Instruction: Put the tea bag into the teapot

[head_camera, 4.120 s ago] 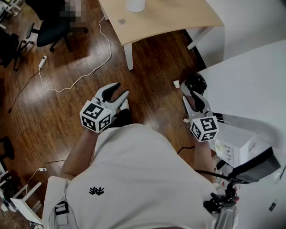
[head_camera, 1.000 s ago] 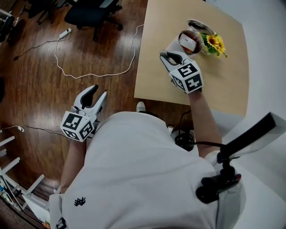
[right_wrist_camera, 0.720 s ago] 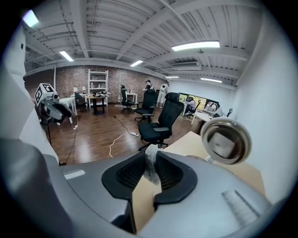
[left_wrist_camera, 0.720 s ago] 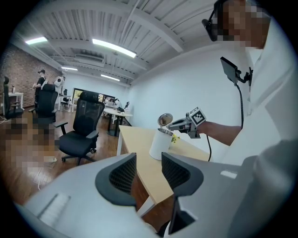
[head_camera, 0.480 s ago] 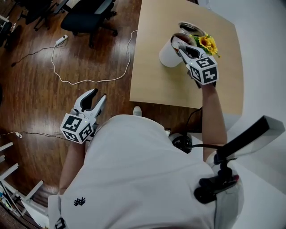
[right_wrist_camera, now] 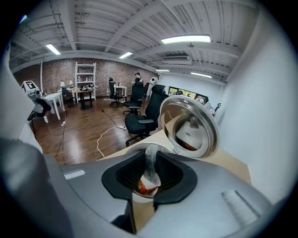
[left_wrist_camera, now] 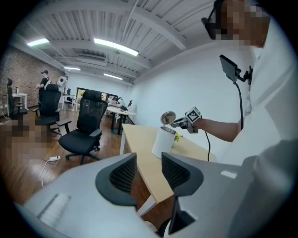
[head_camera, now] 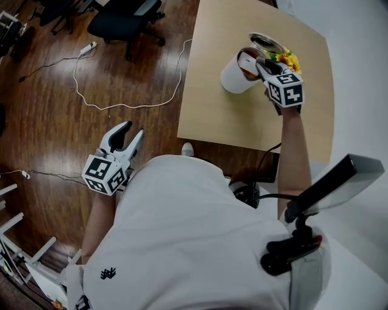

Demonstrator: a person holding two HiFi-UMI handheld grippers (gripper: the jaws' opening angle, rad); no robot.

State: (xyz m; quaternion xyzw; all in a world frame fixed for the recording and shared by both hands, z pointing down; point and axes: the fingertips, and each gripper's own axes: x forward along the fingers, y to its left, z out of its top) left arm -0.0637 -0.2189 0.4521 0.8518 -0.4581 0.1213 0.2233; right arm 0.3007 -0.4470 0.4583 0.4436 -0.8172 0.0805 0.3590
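Note:
On the wooden table (head_camera: 224,115) stands a white cylindrical teapot (head_camera: 232,77) with its shiny hinged lid (head_camera: 267,42) swung open. My right gripper (head_camera: 251,60) hangs right over the pot's mouth and is shut on the tea bag (right_wrist_camera: 149,162), a pale pouch with an orange lower part dangling between the jaws. In the right gripper view the mirrored lid (right_wrist_camera: 190,128) rises just behind the jaws. My left gripper (head_camera: 125,136) is open and holds nothing, low at my left side over the floor. The left gripper view shows the teapot (left_wrist_camera: 163,142) far ahead.
A small bunch of yellow flowers (head_camera: 291,59) sits on the table just right of the teapot. A white cable (head_camera: 127,91) lies looped on the wooden floor, and black office chairs (head_camera: 124,18) stand beyond it. The table's left edge is close to the pot.
The right gripper has moved from beside the teapot to over its open mouth, carrying the tea bag. The left gripper has stayed at my side.

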